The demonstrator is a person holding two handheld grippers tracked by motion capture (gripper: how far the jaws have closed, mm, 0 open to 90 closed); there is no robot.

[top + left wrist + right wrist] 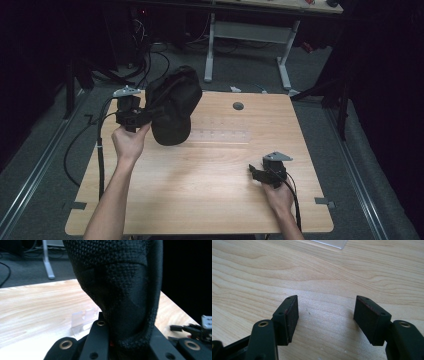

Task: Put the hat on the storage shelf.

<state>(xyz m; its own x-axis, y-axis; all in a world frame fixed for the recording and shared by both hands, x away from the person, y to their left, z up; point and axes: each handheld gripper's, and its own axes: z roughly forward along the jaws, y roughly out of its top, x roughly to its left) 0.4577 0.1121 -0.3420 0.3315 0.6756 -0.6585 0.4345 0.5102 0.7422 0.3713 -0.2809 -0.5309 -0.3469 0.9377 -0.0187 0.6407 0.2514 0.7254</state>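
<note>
Currently: left gripper (145, 116) clamped on edge of black cap (172, 107), jaws pressed tight together on the fabric. Cap lifted clear of wooden table (200, 195), hanging over far left part of tabletop, crown side toward far edge, brim drooping toward near side. Left hand (129, 141) wrapped round gripper body from below, forearm entering from bottom edge. Cable trailing off left side of table.

Left gripper view: woven cap (117, 290) fabric rising straight up from between the jaws, coarse black weave, seam across upper part. Clear plastic strip (82, 318) lying flat on table beyond, just left of cap. Right gripper (192, 330) seen farther off at right edge.

Right gripper (255, 171) low over near right part of table, well apart from cap. Jaws standing wide apart, nothing between them. Right gripper view: both pads (292, 315) visible, bare wood grain between; corner of clear strip (329, 243) at top edge.

Grey round plug (238, 106) set in table near far edge. White-legged desk (245, 35) beyond, on grey floor.
</note>
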